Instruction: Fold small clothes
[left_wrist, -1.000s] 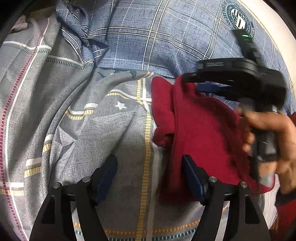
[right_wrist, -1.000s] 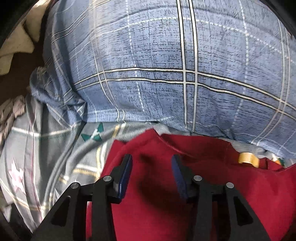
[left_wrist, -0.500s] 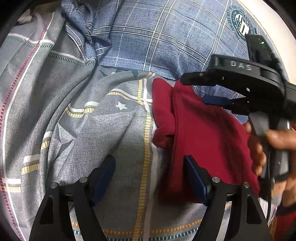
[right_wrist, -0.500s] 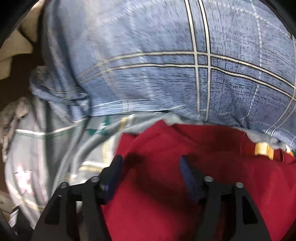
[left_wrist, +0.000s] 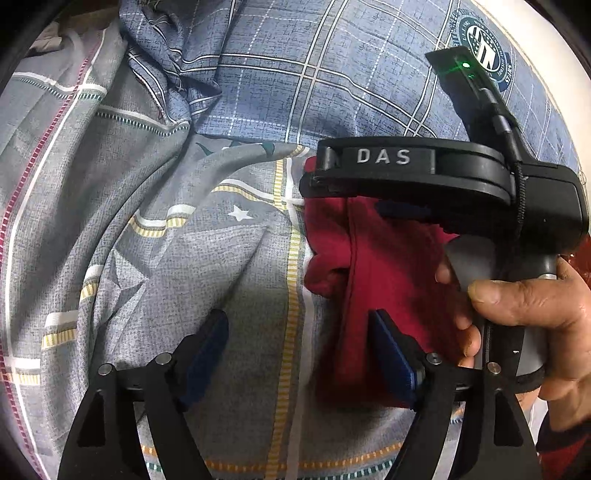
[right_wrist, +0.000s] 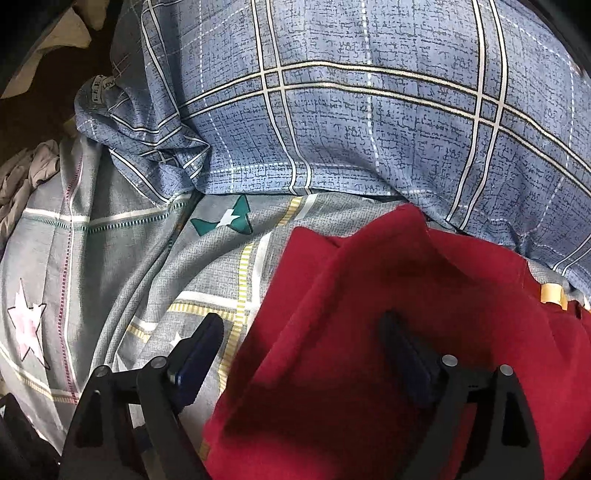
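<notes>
Left claw (left_wrist: 299, 354) stands open just above the bed sheet (left_wrist: 192, 266), its right pad at the near edge of the red garment (left_wrist: 391, 273), gripping nothing. Right claw (right_wrist: 306, 354), which a second ago stood half-closed over the cloth, has just been opening wide and straddles the garment's left edge without pinching it. Judgement: fold released; garment lies against the blue pillow (right_wrist: 369, 122).
</notes>
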